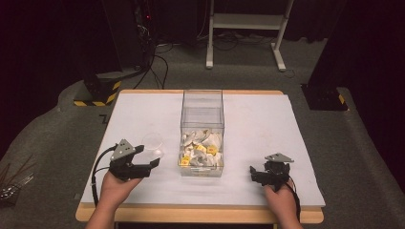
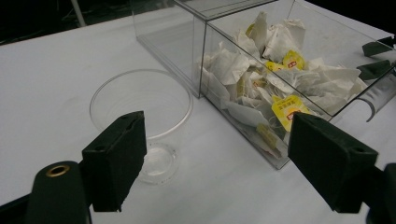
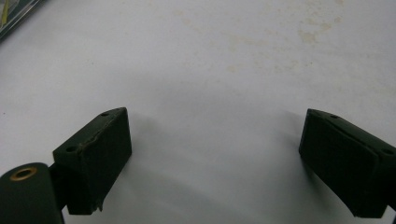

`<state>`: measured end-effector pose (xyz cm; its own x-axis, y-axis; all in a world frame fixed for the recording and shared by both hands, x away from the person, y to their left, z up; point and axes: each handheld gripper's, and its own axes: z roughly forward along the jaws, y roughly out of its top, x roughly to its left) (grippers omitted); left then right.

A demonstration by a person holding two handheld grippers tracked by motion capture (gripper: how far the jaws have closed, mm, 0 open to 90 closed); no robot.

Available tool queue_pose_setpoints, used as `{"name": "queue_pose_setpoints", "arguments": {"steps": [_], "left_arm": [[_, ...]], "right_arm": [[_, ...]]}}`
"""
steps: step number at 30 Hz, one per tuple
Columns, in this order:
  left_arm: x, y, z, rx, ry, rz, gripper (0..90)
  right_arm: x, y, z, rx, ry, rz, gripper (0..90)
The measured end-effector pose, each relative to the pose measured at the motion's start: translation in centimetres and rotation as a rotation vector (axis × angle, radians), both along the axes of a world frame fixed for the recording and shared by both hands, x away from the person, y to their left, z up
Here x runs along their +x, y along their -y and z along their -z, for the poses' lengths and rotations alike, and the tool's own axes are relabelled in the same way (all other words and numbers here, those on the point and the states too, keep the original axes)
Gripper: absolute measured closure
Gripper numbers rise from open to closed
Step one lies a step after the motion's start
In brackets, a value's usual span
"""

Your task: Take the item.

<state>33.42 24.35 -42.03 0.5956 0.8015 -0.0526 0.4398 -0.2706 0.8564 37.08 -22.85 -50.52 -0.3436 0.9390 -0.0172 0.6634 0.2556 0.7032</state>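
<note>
A clear plastic box [image 1: 202, 125] stands in the middle of the white table; its near half holds several white tea bags with yellow tags [image 1: 200, 152]. The tea bags [image 2: 275, 70] lie behind the box's clear wall in the left gripper view. A clear plastic cup [image 1: 154, 144] stands upright left of the box, and the cup [image 2: 144, 116] is just beyond my left jaws. My left gripper [image 1: 152, 157] is open near the cup, its jaws wide apart [image 2: 219, 158]. My right gripper [image 1: 254, 172] rests low at the front right, open over bare table [image 3: 215, 158].
The table [image 1: 267, 119] is covered with white sheet, faintly stained [image 3: 261, 42] ahead of the right gripper. A white frame [image 1: 248, 28] and black stands are on the floor behind. Objects [image 1: 12, 183] lie on the floor at far left.
</note>
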Motion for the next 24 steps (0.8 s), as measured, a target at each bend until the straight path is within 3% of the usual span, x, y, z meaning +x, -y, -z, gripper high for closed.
{"name": "queue_pose_setpoints", "arguments": {"steps": [11,24], "left_arm": [[0.6,2.4,-0.9,-0.036,0.014,0.07,20.6],[1.1,5.7,-1.6,-0.006,0.03,0.142,21.1]], "right_arm": [[0.0,0.0,0.0,-0.002,0.001,0.001,9.4],[-0.1,0.0,0.0,-0.001,0.001,0.003,9.4]]}}
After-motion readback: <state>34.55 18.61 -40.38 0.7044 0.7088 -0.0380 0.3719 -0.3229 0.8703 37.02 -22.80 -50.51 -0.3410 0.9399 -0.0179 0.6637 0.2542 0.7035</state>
